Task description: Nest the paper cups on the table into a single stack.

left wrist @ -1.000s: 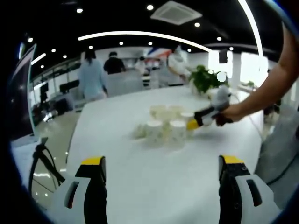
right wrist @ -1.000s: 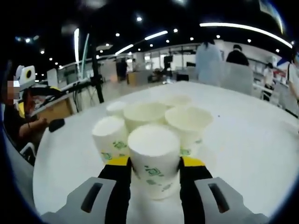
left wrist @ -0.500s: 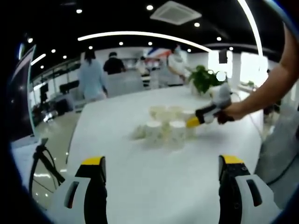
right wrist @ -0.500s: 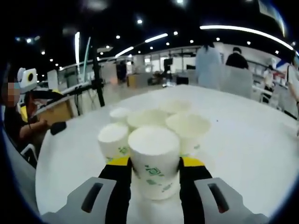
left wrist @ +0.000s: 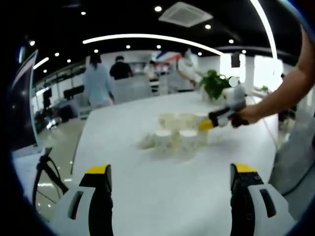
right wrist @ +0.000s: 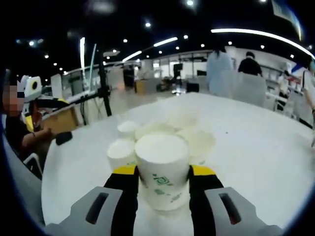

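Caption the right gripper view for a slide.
Right tool grips an upside-down paper cup above the clustered cups on the white table.

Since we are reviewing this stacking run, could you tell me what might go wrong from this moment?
1. The right gripper holds a cup by its sides; squeezing harder could crush the paper.
2. The other cups stand packed close below it, so lowering off-centre could tip a neighbour.
3. The left gripper hangs open, far from the cups, so nothing steadies the target cup.
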